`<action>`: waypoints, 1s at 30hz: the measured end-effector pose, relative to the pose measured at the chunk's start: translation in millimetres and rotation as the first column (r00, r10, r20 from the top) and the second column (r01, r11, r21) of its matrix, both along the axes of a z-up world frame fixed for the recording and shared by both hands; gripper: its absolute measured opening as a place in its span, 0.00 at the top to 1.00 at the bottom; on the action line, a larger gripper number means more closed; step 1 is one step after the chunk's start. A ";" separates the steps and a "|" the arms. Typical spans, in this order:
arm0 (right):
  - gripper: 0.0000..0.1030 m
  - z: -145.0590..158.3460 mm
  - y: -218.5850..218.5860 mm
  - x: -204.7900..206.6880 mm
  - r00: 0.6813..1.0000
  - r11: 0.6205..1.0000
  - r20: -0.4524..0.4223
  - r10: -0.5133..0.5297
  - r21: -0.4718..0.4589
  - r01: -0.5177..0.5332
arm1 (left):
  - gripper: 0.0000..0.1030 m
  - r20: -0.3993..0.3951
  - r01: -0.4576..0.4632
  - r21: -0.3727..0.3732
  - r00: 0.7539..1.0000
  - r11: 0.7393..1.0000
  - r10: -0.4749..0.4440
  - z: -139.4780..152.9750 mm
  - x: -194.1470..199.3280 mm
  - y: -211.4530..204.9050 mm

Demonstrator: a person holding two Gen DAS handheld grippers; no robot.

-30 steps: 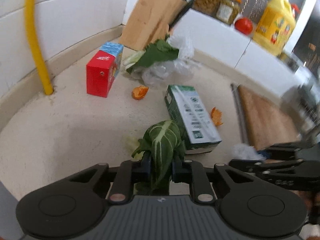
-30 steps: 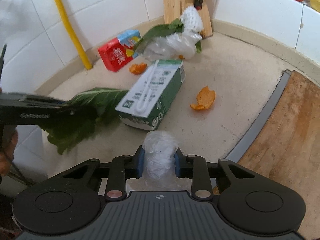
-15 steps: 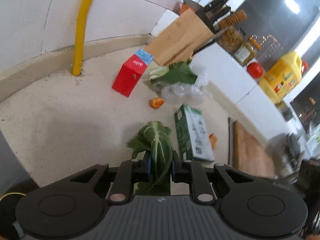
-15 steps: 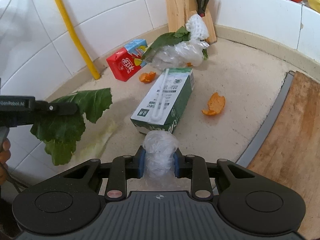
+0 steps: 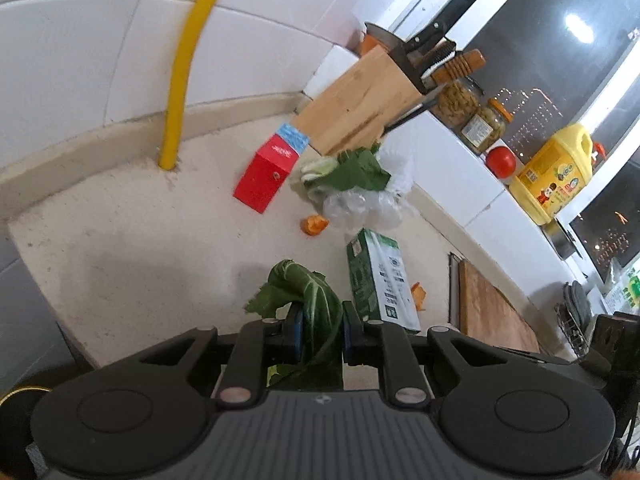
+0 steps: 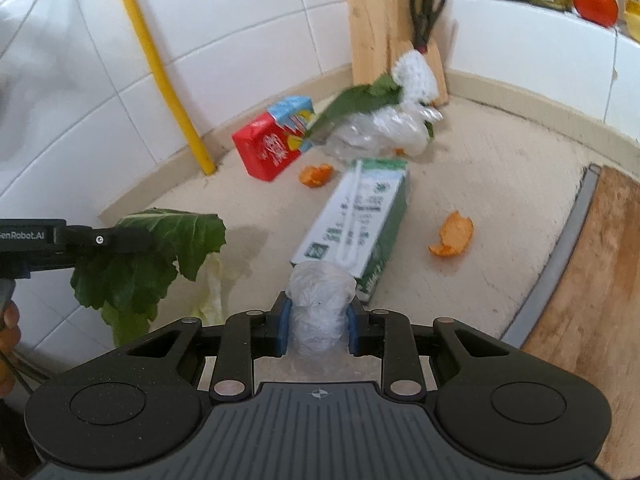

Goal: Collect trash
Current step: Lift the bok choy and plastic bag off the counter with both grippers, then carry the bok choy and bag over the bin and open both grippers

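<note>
On the side of the left gripper (image 6: 136, 240), seen from the right wrist camera, white lettering reads "enRobot.AI", with its start cut off at the frame edge. The green and white carton (image 6: 356, 228) lying flat on the speckled beige countertop (image 6: 500, 184) carries small print too blurred to read, and a white straw is fixed along its top face. The red juice box with a blue top (image 6: 270, 146) shows white characters that cannot be made out. The big yellow plastic oil jug (image 5: 554, 178) on the white ledge has a colourful label, also unreadable.

Near the red box, a heap of clear plastic wrap, white foam netting and a green leaf (image 6: 380, 120) lies in front of the wooden knife block (image 6: 376, 36), which holds black-handled scissors. Two pieces of orange peel rest on the counter, one just beside the heap (image 6: 316, 174) and one (image 6: 452, 236) to the right of the green carton. A yellow pipe (image 6: 160, 68) runs up the white tiled wall. A pale cabbage piece (image 6: 214, 292) lies near the counter's front edge. A wooden cutting board (image 6: 592, 300) sits at the right.

The left gripper's fingers pinch a dark green leaf with pale veins (image 5: 316, 316), held up off the counter. The right gripper (image 6: 318, 322) has its blue-padded fingers partly closed around a crumpled wad of clear plastic film (image 6: 320, 304), which fills the gap between them.
</note>
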State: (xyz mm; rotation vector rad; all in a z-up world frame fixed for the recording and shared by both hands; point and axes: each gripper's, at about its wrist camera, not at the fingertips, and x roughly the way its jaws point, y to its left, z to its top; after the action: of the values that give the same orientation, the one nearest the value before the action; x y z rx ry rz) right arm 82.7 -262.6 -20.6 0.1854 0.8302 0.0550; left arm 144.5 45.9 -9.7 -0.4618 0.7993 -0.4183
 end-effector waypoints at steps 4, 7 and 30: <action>0.67 3.3 6.0 6.0 1.000 1.000 0.003 0.007 -0.005 -0.007 | 0.87 0.023 -0.015 -0.017 1.000 1.000 0.016 6.4 -1.6 5.4; 0.67 9.0 16.8 7.1 0.999 0.999 0.016 0.039 -0.012 -0.039 | 0.87 0.059 -0.018 0.030 0.998 0.999 0.017 12.1 -9.5 4.2; 0.67 10.9 167.9 39.5 0.917 0.917 0.002 0.400 -0.019 -0.400 | 0.87 0.059 -0.281 0.090 0.959 0.955 0.277 4.3 -89.9 97.5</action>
State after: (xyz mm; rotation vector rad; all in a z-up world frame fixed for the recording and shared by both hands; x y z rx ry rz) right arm 122.2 -94.7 -9.7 -0.0054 0.8522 0.4334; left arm 54.6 143.4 -5.4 -0.4640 0.6943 -0.1253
